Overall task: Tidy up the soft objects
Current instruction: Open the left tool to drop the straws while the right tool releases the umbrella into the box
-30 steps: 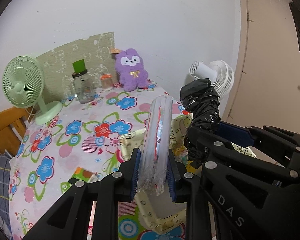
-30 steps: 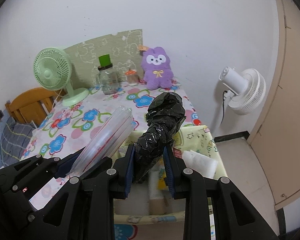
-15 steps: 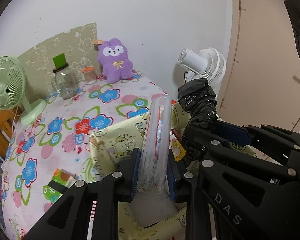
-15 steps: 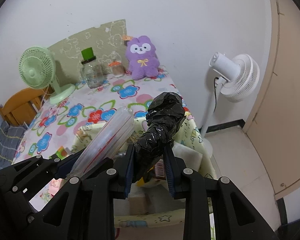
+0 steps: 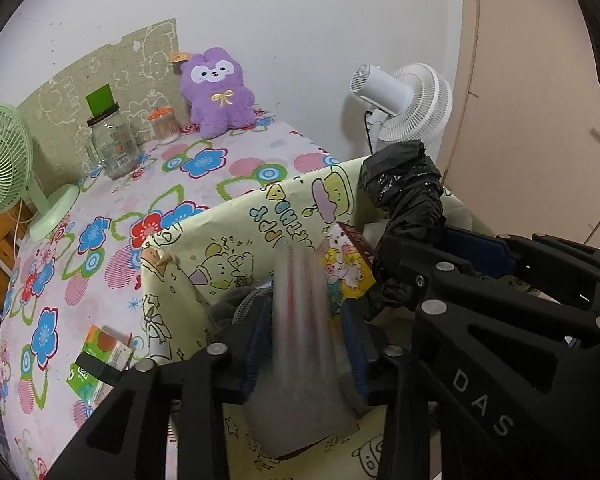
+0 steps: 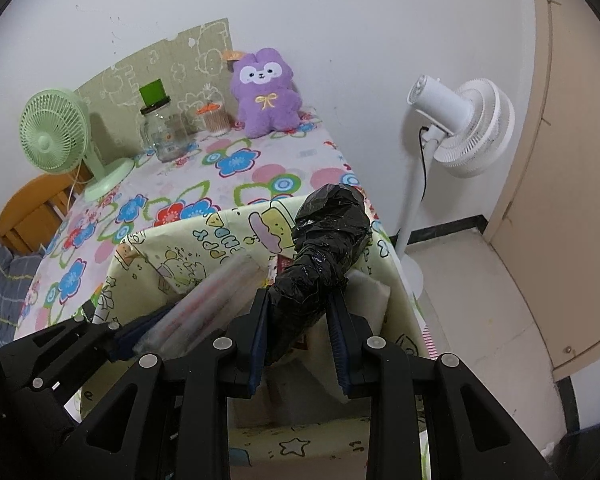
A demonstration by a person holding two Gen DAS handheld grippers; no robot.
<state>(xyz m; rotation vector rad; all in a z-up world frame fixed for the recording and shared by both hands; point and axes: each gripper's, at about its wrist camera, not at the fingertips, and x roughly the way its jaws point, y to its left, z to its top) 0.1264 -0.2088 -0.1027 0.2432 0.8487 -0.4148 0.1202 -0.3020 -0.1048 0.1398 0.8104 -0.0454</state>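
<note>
In the left wrist view the left gripper (image 5: 306,350) has just been opening, its jaws now slack around the motion-blurred clear plastic roll (image 5: 300,312) over the cartoon-print storage box (image 5: 236,224), whereas in the right wrist view the right gripper (image 6: 298,338) stays clamped on the black plastic bundle (image 6: 320,252) above that box, whose contents are mostly hidden.

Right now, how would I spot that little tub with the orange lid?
Look to the back of the flowered table, against the wall. The cotton swab tub stands between the glass jar and the purple plush bunny; it alone has an orange lid and pale sticks inside.
</note>
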